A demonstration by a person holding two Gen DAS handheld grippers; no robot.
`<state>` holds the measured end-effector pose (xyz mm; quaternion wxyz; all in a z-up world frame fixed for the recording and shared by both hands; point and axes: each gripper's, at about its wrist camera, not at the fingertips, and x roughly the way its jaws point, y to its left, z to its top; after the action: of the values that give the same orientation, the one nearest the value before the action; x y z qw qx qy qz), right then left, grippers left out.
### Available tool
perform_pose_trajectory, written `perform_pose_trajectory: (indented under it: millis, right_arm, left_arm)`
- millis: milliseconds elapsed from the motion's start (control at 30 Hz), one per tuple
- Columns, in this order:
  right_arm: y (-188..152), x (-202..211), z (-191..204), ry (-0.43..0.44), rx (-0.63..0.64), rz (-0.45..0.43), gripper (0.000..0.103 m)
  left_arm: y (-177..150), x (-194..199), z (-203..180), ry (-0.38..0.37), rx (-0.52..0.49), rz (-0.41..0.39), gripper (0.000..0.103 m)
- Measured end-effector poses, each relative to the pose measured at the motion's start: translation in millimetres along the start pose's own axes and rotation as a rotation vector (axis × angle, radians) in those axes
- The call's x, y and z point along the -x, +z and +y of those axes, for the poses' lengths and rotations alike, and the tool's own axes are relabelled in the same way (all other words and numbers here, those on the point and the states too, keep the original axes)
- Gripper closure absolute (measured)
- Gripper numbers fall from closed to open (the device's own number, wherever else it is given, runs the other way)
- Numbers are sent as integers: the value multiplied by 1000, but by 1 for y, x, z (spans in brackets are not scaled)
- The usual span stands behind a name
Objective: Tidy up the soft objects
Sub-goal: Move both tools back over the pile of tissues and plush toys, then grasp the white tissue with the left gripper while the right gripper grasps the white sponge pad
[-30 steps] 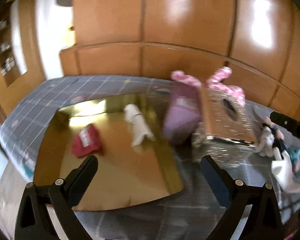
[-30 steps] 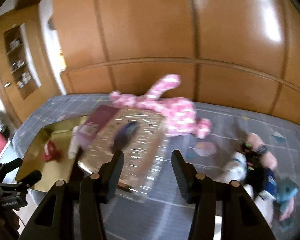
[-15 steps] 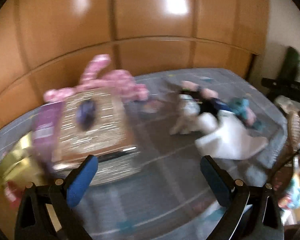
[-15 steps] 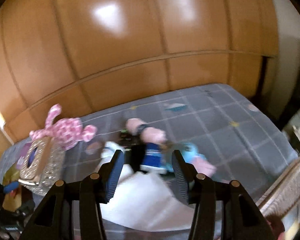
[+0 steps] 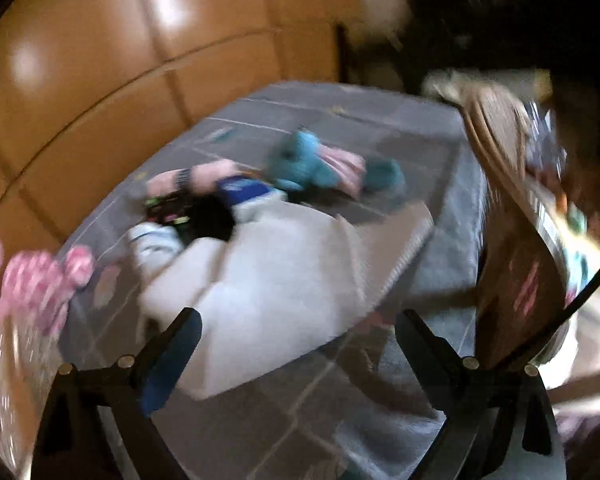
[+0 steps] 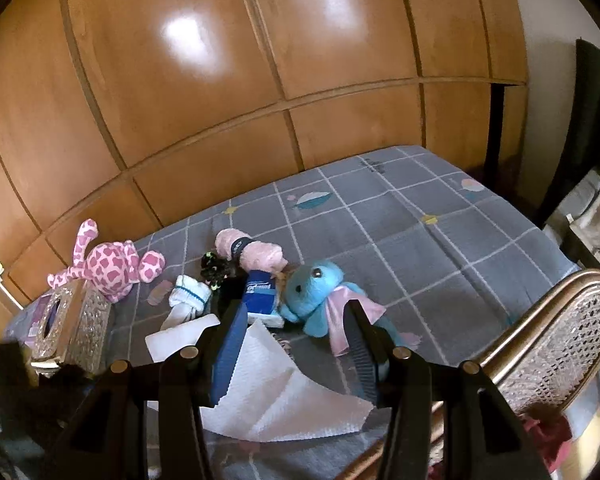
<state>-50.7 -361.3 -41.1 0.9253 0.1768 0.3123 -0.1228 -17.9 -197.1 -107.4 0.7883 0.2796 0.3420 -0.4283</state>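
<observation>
A pile of soft things lies on the grey checked bed (image 6: 400, 216): a blue plush toy (image 6: 314, 286) with a pink scarf, a pink spotted plush (image 6: 108, 262), a pink rolled cloth (image 6: 252, 250), white socks (image 6: 188, 296), a blue packet (image 6: 260, 292) and a white paper towel (image 6: 284, 396). My right gripper (image 6: 296, 312) is open, just in front of the blue plush. The left wrist view is blurred. My left gripper (image 5: 296, 328) is open above the white towel (image 5: 276, 276), with the blue plush (image 5: 304, 160) beyond.
A silver tissue box (image 6: 70, 324) stands at the left of the bed. A cane chair back (image 6: 556, 340) rises at the right edge, also in the left wrist view (image 5: 512, 216). A wooden wardrobe (image 6: 240, 80) lines the far side.
Both grippers have swung to the right, away from the gold tray and tissue box, toward the pile of soft things. Both stay open and empty.
</observation>
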Motion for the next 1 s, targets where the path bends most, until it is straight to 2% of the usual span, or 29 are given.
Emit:
perform_pose_trajectory:
  millis: [100,133,167,200,233,267,300,367,400,500,667,833,900,967,1000]
  right_arm:
    - [0,5,-7,-6,-19,-8,53]
    - [1,5,-9,-8,-24,-9,53]
    - [1,6,-11,-8,-30,-11,53]
    - [1,7,-14,-6,-39,-12,53]
    - [2,8,-16,-5,-47,-13,53]
    - [2,7,-18,-8,-51,-15,53]
    - [3,7,-19,-10,-52,-15,53]
    - [3,6,-20,-14,-56,-16,53]
    - [3,5,-20,-13,-58,-15,53]
    - [4,-2,-18,3,-67,3,53]
    - [1,-14,-2,63,-62,64,53]
    - [-4,-33,28,151,-34,175,53]
    - [-8,-43,38,194,-56,227,53]
    - [-14,-58,47,273,-106,299,52]
    - [-18,-65,51,306,-139,330,45]
  left_arm:
    - [-1,-21,-17,3,-106,49,5]
    - [0,-29,-19,8,-119,62,14]
    - [0,-37,-20,8,-118,73,44]
    - [0,-44,-19,-13,-102,89,61]
    - [0,-51,-16,-47,-73,109,74]
    - [1,-57,-12,-91,-34,135,93]
    - [2,-58,-5,-140,19,124,99]
    - [2,-51,2,-132,67,95,99]
    - [1,-45,8,-167,108,76,99]
    - [-4,-30,18,-206,151,48,99]
    - [-31,6,34,-222,240,15,99]
    - [-76,31,56,-170,348,23,99]
    - [-97,36,66,-159,408,33,99]
    - [-115,40,76,-139,457,40,99]
    - [-124,43,80,-129,478,43,99]
